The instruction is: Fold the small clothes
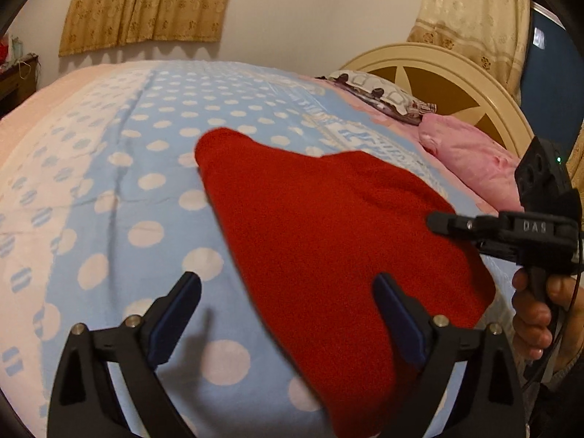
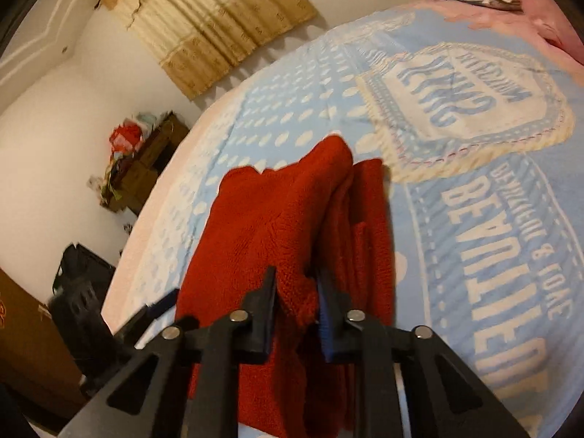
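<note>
Both tongs work at a red knit (image 1: 328, 241) spread on the bed (image 1: 120, 197). Left tongs (image 1: 286, 312) stand wide open and hold nothing; one pad hangs over the knit's near edge, the other over bare dotted cover beside it. Right tongs (image 2: 297, 306) are nearly shut, pinching a bunched fold of the knit's edge between the pads. In the left view the right tongs (image 1: 438, 221) reach in over the knit's side nearest the pink pillow (image 1: 471, 160), gripped by a hand (image 1: 536, 314).

The knit lies mid-bed, between the dotted part of the cover and its printed badge (image 2: 463, 106), partly doubled, with loose layers showing beside the pinch.

My worry is that pinch: it looks to take only a thick lump near the edge, so a pull could drag one layer, skew the fold, or slip off the fuzzy weave. With the left tongs open, nothing pins the far part, and the whole knit may slide across the cover.
</note>
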